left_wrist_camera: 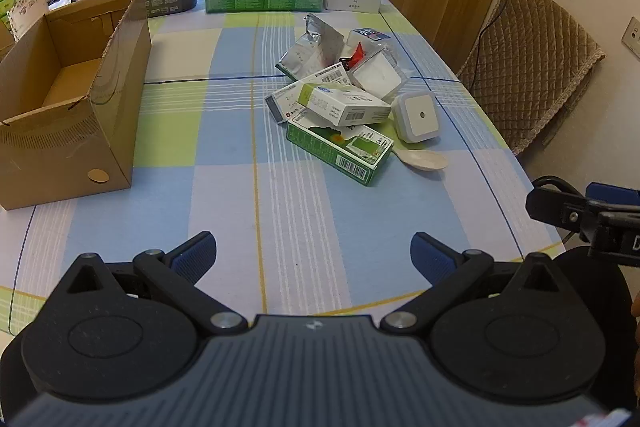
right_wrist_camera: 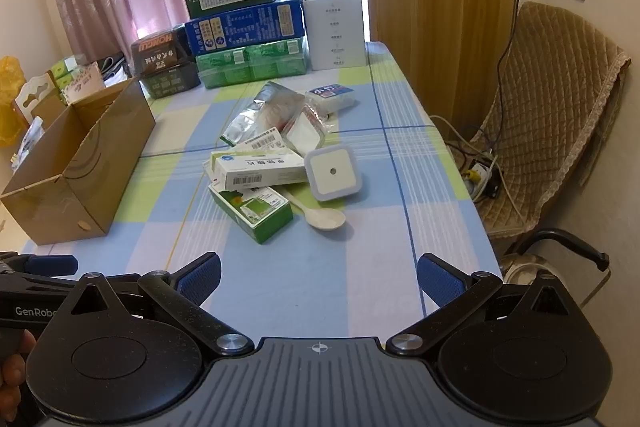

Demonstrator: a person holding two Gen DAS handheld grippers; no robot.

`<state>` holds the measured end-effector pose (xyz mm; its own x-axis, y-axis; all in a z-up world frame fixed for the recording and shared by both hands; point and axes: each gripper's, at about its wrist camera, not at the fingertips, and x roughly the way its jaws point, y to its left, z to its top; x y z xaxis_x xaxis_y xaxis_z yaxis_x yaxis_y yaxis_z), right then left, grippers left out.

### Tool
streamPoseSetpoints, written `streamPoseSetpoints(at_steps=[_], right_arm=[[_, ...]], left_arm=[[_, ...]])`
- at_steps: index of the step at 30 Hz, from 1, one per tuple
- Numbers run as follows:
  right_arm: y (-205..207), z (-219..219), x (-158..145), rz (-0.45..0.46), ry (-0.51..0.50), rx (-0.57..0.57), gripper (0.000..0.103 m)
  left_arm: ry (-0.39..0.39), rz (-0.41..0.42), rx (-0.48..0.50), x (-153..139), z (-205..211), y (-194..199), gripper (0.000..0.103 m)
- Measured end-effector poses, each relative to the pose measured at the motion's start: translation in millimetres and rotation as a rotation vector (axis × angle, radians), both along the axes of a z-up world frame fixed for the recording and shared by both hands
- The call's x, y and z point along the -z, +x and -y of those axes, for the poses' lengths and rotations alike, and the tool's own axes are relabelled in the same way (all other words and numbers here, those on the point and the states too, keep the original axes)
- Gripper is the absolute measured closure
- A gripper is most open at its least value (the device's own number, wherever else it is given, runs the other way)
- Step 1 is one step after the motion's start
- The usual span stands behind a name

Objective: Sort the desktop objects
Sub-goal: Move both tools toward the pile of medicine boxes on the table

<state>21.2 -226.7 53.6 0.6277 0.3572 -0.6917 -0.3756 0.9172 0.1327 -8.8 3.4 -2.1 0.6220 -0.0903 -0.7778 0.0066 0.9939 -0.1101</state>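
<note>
In the left wrist view the cardboard box (left_wrist_camera: pixel 72 99) ran off the left edge, and the right gripper (left_wrist_camera: pixel 592 215) was cut by the right edge, its fingers unseen. A flat white packet (left_wrist_camera: pixel 286 99) lay mostly buried under the white medicine box (left_wrist_camera: pixel 344 103), which also covered the far end of the green box (left_wrist_camera: pixel 340 147). The spoon (right_wrist_camera: pixel 324 217) handle vanished under the pile. Print on the far stacked cartons (right_wrist_camera: pixel 244 27) was too small to read

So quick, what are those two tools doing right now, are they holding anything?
Left tool: open, holding nothing, above the table.
Right tool: open, holding nothing, also above the table.
</note>
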Motion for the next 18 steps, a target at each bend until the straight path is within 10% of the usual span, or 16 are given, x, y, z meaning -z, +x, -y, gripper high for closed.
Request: streamPoseSetpoints(at_steps=[18], right_arm=[[-0.4, 1.6, 7.3, -0.007, 0.006, -0.009, 0.002]], left_arm=[[-0.007, -0.014, -0.012, 2.5, -1.3, -0.6, 0.001]])
